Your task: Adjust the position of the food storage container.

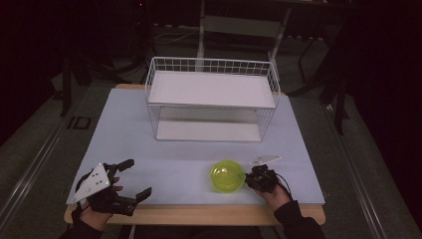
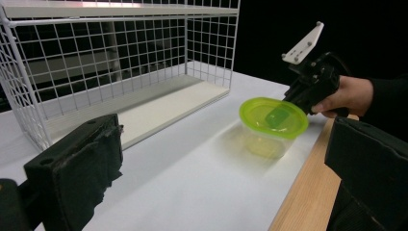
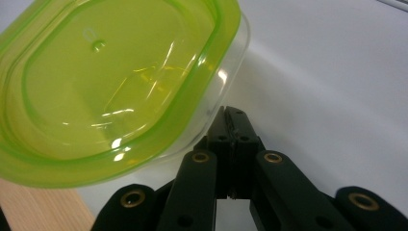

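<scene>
High view, clear tub (image 1: 226, 177) with lime-green lid, right tongs (image 1: 247, 179) pressed together, left tongs (image 1: 133, 178) spread.

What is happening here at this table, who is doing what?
A person works at a white table with a gripper in each hand. The right gripper, jaws shut, is at the edge of a green-lidded container near the front edge. The left gripper stands open, away from it. A white wire shelf waits behind.

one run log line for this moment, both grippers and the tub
left gripper: open, idle | right gripper: shut, tips against clear plastic tub with green lid | white wire shelf rack: behind
</scene>
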The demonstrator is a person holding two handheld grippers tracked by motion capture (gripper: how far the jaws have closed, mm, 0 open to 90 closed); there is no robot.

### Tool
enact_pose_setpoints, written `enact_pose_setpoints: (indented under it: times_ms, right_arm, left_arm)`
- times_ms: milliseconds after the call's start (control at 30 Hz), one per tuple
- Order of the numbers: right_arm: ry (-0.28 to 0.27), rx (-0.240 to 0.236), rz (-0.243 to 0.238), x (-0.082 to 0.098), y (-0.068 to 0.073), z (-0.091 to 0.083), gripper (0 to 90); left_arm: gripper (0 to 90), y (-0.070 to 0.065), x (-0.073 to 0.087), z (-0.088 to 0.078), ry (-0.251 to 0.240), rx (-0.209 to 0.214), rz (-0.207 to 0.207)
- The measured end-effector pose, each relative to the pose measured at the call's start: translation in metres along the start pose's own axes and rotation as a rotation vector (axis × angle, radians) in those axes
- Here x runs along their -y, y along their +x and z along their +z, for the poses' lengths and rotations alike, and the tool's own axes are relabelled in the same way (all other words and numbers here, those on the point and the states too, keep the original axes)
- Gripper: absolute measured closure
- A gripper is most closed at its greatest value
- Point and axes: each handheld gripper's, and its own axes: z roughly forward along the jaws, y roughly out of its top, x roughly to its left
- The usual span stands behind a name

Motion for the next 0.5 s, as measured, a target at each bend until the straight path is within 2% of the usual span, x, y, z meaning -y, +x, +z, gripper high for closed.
enact_pose_setpoints:
  times_ms: [267, 367, 500]
  right_arm:
    - [0.012, -0.052, 0.0, -0.009, 0.017, 0.014, 89.6]
    - [0.005, -0.03, -0.016, -0.01, 0.019, 0.014, 89.2]
    - [-0.014, -0.005, -0.002, -0.01, 0.013, 0.008, 88.5]
  left_arm:
    - [0.3, 0.0, 0.0, 0.0, 0.001, 0.003, 0.003]
    - [0.3, 0.0, 0.0, 0.0, 0.002, 0.003, 0.003]
    - [0.3, 0.0, 0.0, 0.0, 0.002, 0.003, 0.003]
